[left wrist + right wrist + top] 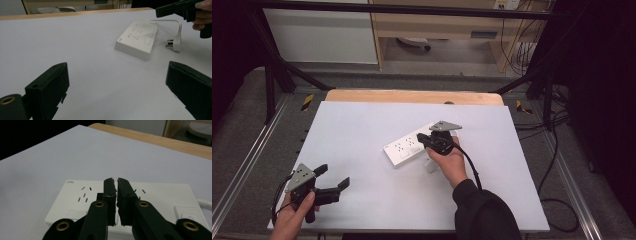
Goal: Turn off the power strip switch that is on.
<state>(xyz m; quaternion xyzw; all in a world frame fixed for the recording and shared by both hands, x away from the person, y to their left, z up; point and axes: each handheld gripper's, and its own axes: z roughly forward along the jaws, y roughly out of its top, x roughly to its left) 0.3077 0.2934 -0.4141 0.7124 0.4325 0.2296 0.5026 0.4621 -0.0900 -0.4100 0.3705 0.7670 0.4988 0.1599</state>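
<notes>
Right under the right gripper [428, 138] sat a white power strip [408, 146], a flat slab with rows of socket slots and square switches along one edge. Its jaws were pinched almost together over the strip's top, gripping nothing. A short white cord looped from the strip's end to a plug [175, 44] lying just beside it. Well off to the side, the left gripper [333, 177] had its jaws spread wide, empty. Everything rested on a pale table [362, 125] with a wooden far edge, dark frame and cables around.
</notes>
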